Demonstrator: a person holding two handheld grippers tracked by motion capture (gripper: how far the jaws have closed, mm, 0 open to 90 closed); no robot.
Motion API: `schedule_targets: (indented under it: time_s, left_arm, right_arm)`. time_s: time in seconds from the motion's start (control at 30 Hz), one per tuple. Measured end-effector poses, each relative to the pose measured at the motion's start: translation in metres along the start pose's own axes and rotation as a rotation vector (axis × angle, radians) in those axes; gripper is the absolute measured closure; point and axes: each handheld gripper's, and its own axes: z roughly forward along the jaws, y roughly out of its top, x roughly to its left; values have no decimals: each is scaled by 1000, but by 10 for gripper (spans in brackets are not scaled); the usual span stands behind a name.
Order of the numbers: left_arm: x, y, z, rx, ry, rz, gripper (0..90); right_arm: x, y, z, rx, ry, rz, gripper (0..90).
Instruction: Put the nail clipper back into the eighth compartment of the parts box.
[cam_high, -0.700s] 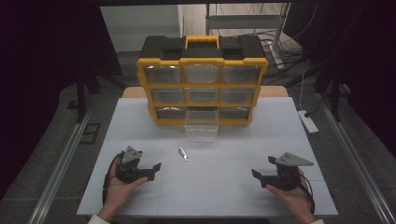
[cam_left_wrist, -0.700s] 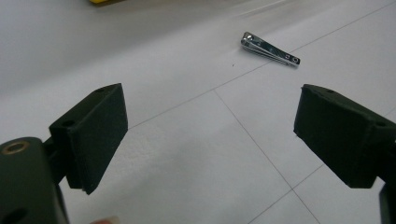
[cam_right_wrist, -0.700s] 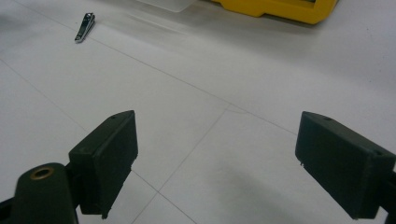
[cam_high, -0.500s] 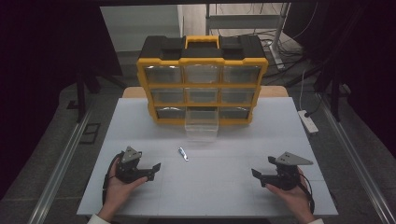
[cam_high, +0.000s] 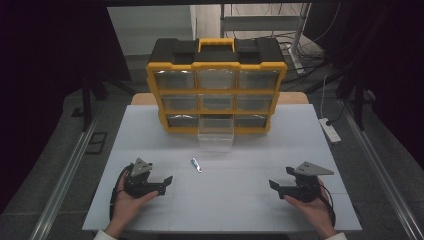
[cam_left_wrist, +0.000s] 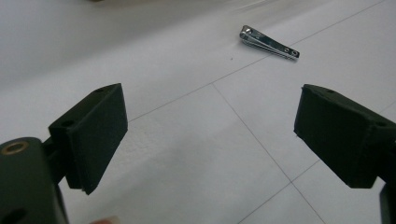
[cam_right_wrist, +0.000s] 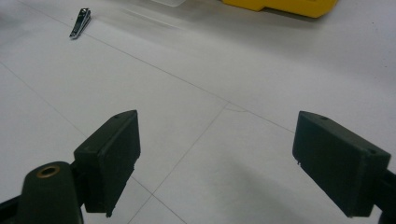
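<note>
Two claws rest low over a white tabletop (cam_high: 240, 200), one in each hand, both empty.

Left claw (cam_high: 164, 182): held at the near left of the tabletop, jaws spread wide with nothing between them. In the left gripper view the left claw (cam_left_wrist: 210, 140) shows both black pads apart over bare tabletop, pointing toward the nail clipper.

Right claw (cam_high: 276, 185): held at the near right, jaws likewise spread and gripping nothing. In the right gripper view the right claw (cam_right_wrist: 215, 158) has its pads well apart above the tabletop's faint grid lines.

Nail clipper (cam_high: 196, 165): small, silver metal, lying flat on the tabletop a little left of centre, between the claws and the organizer. It sits near the left claw, up and to the right of it, and well apart from the right claw. It appears beyond the jaws in the left gripper view (cam_left_wrist: 269, 42) and at the far left in the right gripper view (cam_right_wrist: 80, 23). Touched by neither claw.

Organizer (cam_high: 216, 90): yellow and black case with clear drawers in three rows, standing upright at the far edge of the tabletop, handle on top.

Drawer (cam_high: 216, 136): clear, bottom row, middle position, pulled out toward the near side; contents cannot be told.
</note>
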Motion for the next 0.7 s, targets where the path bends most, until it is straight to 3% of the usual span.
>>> schedule_targets:
  time_s: [0.7]
  left_arm:
    - [-3, 3, -1, -9, -8, 16, 105]
  right_arm:
    - [15, 4, 6, 30, -12, 15, 165]
